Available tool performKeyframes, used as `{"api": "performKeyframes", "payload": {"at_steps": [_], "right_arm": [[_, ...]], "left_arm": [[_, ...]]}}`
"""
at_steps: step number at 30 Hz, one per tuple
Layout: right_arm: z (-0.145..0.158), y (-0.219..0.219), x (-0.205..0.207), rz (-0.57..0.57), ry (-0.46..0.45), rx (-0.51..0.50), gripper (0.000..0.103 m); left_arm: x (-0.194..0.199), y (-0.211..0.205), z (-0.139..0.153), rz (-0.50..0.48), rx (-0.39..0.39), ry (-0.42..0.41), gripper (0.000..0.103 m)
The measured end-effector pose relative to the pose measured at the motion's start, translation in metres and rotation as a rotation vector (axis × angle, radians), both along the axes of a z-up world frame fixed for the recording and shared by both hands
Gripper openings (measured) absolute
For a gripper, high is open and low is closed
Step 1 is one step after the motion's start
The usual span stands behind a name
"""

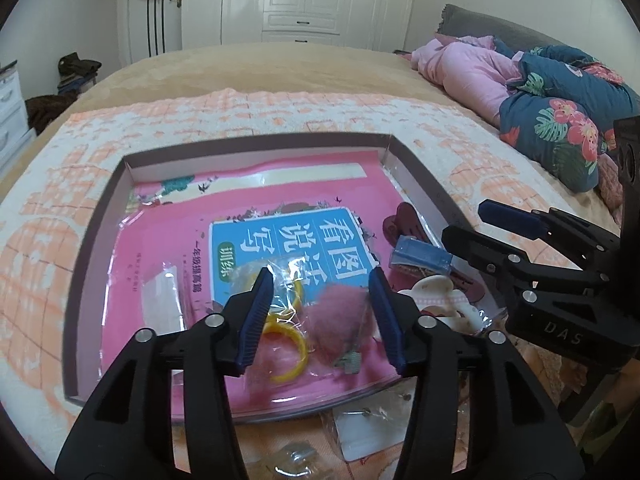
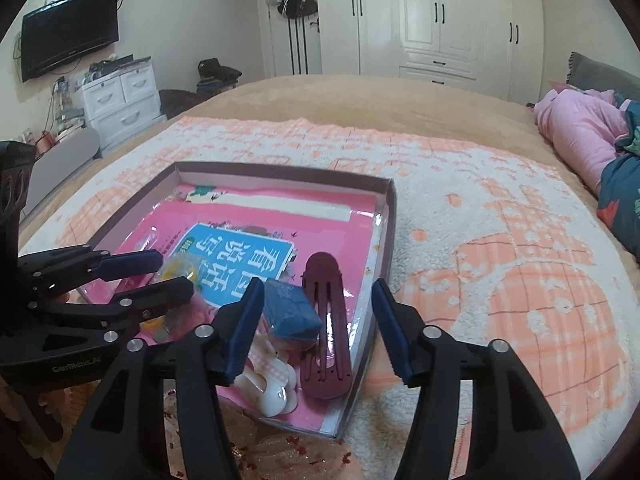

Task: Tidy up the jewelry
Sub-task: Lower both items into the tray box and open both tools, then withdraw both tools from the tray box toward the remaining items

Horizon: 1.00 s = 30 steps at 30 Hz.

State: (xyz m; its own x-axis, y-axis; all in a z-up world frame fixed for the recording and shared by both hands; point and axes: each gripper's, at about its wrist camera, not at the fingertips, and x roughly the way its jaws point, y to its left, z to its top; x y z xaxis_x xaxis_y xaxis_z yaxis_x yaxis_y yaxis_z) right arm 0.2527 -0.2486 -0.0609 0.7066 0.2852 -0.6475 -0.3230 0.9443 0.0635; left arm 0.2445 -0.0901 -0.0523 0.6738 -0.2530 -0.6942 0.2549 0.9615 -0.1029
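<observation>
A shallow cardboard tray [image 1: 96,216] [image 2: 386,216] lies on the bed with a pink booklet [image 1: 248,200] [image 2: 280,208] inside. On the booklet lie a yellow ring in clear wrap [image 1: 290,344], a pink fluffy pompom clip [image 1: 340,324], a blue clip [image 1: 420,258] [image 2: 294,310], a maroon hair clip [image 2: 326,328] [image 1: 404,220] and a cream bow clip [image 2: 272,384] [image 1: 436,292]. My left gripper [image 1: 320,316] is open, its fingers either side of the ring and pompom. My right gripper [image 2: 316,328] is open above the blue and maroon clips.
A peach and white blanket [image 2: 500,280] covers the bed around the tray. Clear packets [image 1: 360,432] lie on the blanket at the tray's near edge. Pink and floral bedding [image 1: 540,92] is piled at the far right. Wardrobes and a drawer unit [image 2: 120,100] stand beyond the bed.
</observation>
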Motion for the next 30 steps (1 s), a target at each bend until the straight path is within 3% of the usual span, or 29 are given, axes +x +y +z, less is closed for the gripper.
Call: {"api": "performKeyframes", "payload": {"at_steps": [12, 18, 20, 30], "right_arm": [[0.017, -0.015, -0.021, -0.06, -0.066, 0.036, 0.074], [0.026, -0.021, -0.034, -0.079, -0.109, 0.068, 0.075], [0.029, -0.022, -0.038, -0.086, -0.119, 0.073, 0.085], [0.039, -0.023, -0.054, -0.1, -0.159, 0.105, 0.086]], "left_arm": [[-0.021, 0.001, 0.019, 0.032, -0.015, -0.074, 0.065], [-0.033, 0.004, 0.028, 0.046, -0.031, -0.106, 0.073], [-0.036, 0.005, 0.031, 0.047, -0.036, -0.112, 0.076], [-0.054, 0.01, 0.042, 0.058, -0.044, -0.145, 0.088]]}}
